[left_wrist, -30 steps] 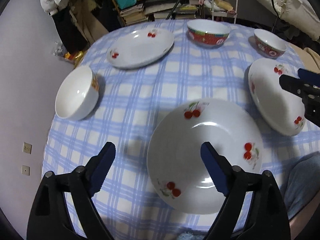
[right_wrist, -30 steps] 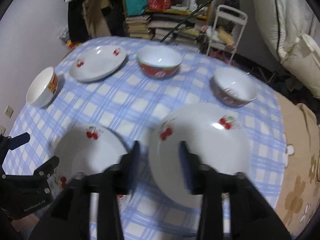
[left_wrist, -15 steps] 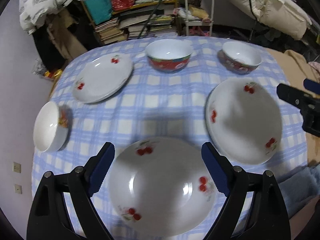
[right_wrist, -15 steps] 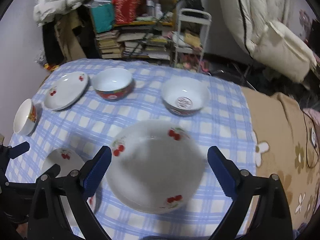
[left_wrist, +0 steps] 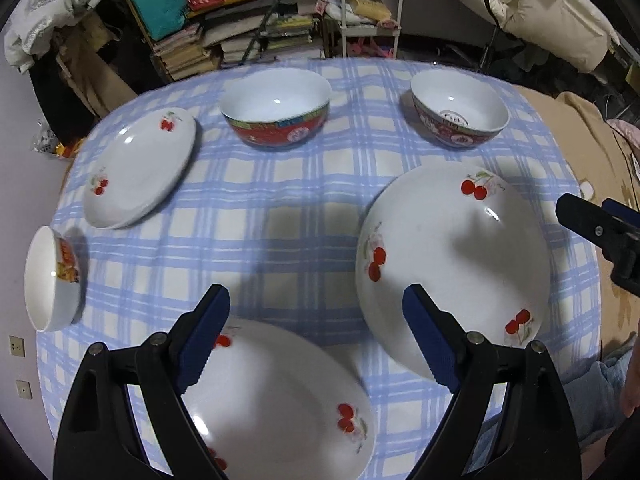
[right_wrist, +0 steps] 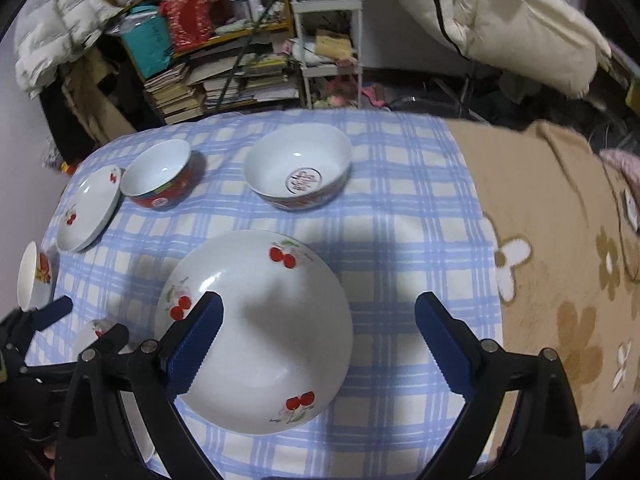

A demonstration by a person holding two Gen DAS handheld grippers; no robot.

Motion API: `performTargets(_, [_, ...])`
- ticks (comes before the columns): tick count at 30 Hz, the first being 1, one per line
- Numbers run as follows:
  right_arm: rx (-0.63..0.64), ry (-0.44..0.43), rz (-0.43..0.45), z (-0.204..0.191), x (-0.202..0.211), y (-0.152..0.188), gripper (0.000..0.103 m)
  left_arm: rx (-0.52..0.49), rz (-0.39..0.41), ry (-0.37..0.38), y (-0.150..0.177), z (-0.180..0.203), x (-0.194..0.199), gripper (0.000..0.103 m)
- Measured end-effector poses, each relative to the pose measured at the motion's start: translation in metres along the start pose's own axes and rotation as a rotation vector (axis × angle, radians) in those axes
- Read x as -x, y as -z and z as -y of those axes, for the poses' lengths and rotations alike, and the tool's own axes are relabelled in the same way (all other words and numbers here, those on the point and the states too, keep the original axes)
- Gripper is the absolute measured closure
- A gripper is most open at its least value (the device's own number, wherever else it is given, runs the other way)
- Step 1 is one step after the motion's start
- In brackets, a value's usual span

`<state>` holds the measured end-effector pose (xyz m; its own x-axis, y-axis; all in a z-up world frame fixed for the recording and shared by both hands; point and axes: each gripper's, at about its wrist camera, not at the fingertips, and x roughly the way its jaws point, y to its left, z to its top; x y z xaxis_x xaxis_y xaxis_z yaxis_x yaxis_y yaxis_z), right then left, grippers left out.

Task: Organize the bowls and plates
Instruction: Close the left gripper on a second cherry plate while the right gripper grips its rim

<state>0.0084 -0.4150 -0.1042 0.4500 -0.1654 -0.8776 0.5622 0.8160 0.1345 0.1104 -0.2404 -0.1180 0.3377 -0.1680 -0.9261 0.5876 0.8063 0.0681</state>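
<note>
Three white cherry-print plates lie on the blue checked tablecloth (left_wrist: 280, 216): a near plate (left_wrist: 276, 400), a large plate (left_wrist: 452, 264) at the right and a far-left plate (left_wrist: 140, 168). Behind stand a red bowl (left_wrist: 276, 108) and a second red bowl (left_wrist: 460, 114); a small white bowl (left_wrist: 52, 280) sits at the left edge. My left gripper (left_wrist: 314, 300) hangs open above the near plate's far rim, holding nothing. My right gripper (right_wrist: 320, 302) is wide open and empty, one finger over the large plate (right_wrist: 256, 328), the other over bare cloth.
A brown flowered blanket (right_wrist: 560, 240) covers the surface right of the cloth. Behind the table stand a cluttered bookshelf (right_wrist: 224, 72) and a white trolley (right_wrist: 328, 32). My right gripper (left_wrist: 592, 216) shows at the left wrist view's right edge.
Both grippers have travelled to the right across the table. The right gripper's jaws went from narrow to wide open. The dishes have not moved.
</note>
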Motion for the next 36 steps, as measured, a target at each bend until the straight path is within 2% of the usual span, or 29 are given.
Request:
performTargets(2, [-0.012, -0.004, -0.021, 0.005, -0.007, 0.000, 0.003, -0.001, -0.026, 0.025, -0.002, 0.004, -0.009, 0.016])
performTargets(6, [-0.061, -0.066, -0.088, 0.017, -0.024, 0.002, 0.013, -0.021, -0.061, 0.038, -0.003, 0.012, -0.027, 0.016])
performTargets(11, [-0.082, -0.065, -0.173, 0.025, -0.046, 0.008, 0.014, -0.034, -0.088, 0.062, -0.004, 0.017, -0.042, 0.017])
performTargets(13, [-0.092, -0.069, -0.212, 0.026, -0.054, 0.011, 0.014, -0.040, -0.108, 0.089, -0.005, 0.019, -0.048, 0.025])
performTargets(16, [-0.090, -0.079, -0.228, 0.025, -0.059, 0.014, 0.014, -0.003, -0.136, 0.121, -0.007, 0.018, -0.057, 0.047])
performTargets(17, [-0.082, -0.076, -0.224, 0.024, -0.060, 0.014, 0.020, 0.014, -0.148, 0.136, -0.008, 0.017, -0.060, 0.055])
performTargets(18, [-0.082, -0.078, -0.224, 0.024, -0.061, 0.014, 0.031, 0.027, -0.163, 0.146, -0.009, 0.017, -0.063, 0.059])
performTargets(20, [-0.107, -0.113, -0.249, 0.024, -0.067, 0.014, 0.045, 0.027, -0.174, 0.153, -0.011, 0.019, -0.066, 0.063])
performTargets(22, [-0.141, -0.154, -0.281, 0.025, -0.074, 0.016, 0.061, -0.007, -0.178, 0.136, -0.013, 0.024, -0.068, 0.076])
performTargets(23, [-0.137, -0.147, -0.286, 0.024, -0.076, 0.016, 0.066, -0.008, -0.170, 0.127, -0.013, 0.025, -0.068, 0.077])
performTargets(27, [-0.127, -0.124, -0.272, 0.025, -0.076, 0.018, 0.076, -0.034, -0.160, 0.127, -0.012, 0.026, -0.063, 0.081])
performTargets(30, [-0.170, -0.158, -0.270, 0.032, -0.076, 0.018, 0.076, -0.025, -0.155, 0.149, -0.012, 0.020, -0.054, 0.081])
performTargets(36, [-0.137, -0.202, -0.229, 0.019, -0.058, 0.015, 0.076, 0.004, -0.155, 0.115, -0.008, 0.005, -0.038, 0.081])
